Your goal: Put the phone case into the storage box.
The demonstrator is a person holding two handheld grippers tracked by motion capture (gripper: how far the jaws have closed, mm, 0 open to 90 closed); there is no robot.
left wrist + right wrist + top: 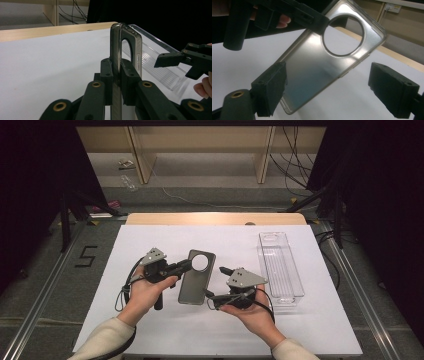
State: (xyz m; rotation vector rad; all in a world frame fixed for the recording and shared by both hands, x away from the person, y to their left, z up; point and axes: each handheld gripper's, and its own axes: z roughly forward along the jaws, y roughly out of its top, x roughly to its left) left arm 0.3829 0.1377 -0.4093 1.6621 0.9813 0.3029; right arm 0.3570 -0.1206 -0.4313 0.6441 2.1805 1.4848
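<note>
Both forearms wear cream long sleeves [102, 337]. The matte-black left gripper [186, 265] and the matching right gripper [216, 284] each carry a grey three-cornered plate with dark screw holes on top, brass-ringed pivots at the jaw links, and a trailing black cable.

A single black "5" [87, 256] is marked on the grey floor [60, 285], left of the worktop [150, 240], as seen in the high view. It reads upright from the person's side. No other text, label or brand can be read.
</note>
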